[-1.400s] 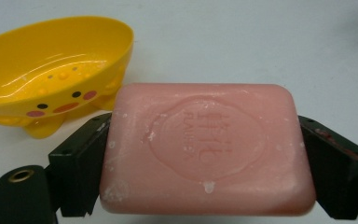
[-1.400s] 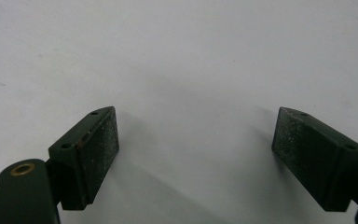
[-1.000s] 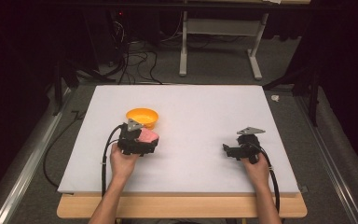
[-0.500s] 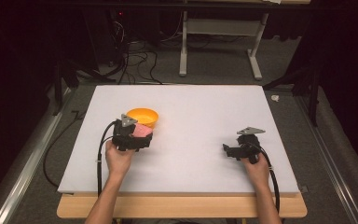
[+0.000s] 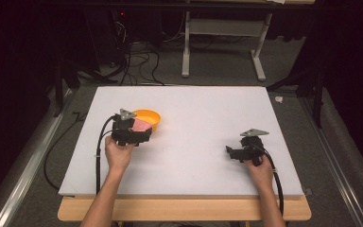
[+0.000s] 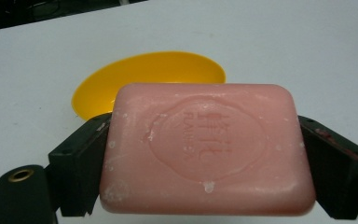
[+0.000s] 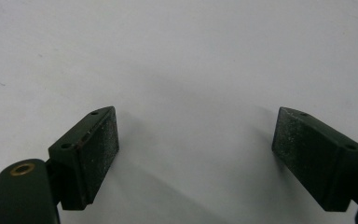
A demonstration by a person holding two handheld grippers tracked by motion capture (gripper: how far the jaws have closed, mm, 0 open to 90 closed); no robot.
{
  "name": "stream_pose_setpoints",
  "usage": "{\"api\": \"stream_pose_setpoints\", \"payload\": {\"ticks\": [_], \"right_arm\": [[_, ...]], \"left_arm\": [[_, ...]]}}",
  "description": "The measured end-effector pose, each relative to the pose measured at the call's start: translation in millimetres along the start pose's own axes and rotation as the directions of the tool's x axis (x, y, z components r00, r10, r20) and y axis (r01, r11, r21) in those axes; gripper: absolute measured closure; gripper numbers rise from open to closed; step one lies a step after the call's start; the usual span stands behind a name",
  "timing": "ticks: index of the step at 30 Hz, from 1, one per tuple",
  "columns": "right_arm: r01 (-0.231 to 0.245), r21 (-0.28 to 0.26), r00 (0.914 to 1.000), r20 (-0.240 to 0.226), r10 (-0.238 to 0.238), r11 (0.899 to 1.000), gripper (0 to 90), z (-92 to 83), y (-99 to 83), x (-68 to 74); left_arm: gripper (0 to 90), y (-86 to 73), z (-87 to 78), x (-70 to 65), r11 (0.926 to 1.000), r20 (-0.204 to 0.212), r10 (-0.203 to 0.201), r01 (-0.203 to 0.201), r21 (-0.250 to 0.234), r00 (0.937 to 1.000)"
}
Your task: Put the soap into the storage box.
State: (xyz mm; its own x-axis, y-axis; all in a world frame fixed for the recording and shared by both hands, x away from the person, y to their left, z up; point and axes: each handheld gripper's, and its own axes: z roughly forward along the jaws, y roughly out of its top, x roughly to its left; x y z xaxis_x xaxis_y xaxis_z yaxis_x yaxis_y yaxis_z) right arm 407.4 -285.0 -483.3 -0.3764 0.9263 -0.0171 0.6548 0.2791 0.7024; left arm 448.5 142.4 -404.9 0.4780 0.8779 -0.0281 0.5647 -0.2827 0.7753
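Observation:
A pink bar of soap [image 6: 207, 149] with an embossed stamp is clamped between the two black jaws of my left gripper [image 5: 139, 130], held just above the table. Right behind it lies a shallow yellow-orange dish [image 6: 149, 81], seen in the high view as an orange dish [image 5: 149, 115] at the table's left middle, with the pink soap [image 5: 142, 125] at its near rim. My right gripper [image 5: 230, 152] rests low over the white table at the right, its jaws wide apart with bare tabletop between them; its fingers [image 7: 86, 156] carry nothing.
The white table top [image 5: 198, 113] spreads wide between the two hands. Black cables trail from each gripper toward the front edge. Beyond the table's far edge stand a white metal stand [image 5: 222, 42] and tangled cables on a grey floor.
My left gripper has carried the soap left and away from me, from beside the dish's right to its near rim. The right gripper has stayed put.

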Motion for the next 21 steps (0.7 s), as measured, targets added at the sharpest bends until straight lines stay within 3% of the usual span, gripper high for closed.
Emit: {"api": "stream_pose_setpoints", "payload": {"ticks": [11,21], "right_arm": [[-0.004,0.001,1.0000,0.000,0.004,1.000,15.0,-0.1,0.0,0.1],[-0.002,0.001,1.0000,0.000,0.002,1.000,15.0,0.0,0.0,0.0]], "left_arm": [[13.7,15.0,9.3,5.9,0.9994,0.021,-0.034,0.034,0.012,0.9992],[13.7,30.1,19.9,8.6,0.9993,0.012,-0.031,0.031,0.021,0.9995]]}}
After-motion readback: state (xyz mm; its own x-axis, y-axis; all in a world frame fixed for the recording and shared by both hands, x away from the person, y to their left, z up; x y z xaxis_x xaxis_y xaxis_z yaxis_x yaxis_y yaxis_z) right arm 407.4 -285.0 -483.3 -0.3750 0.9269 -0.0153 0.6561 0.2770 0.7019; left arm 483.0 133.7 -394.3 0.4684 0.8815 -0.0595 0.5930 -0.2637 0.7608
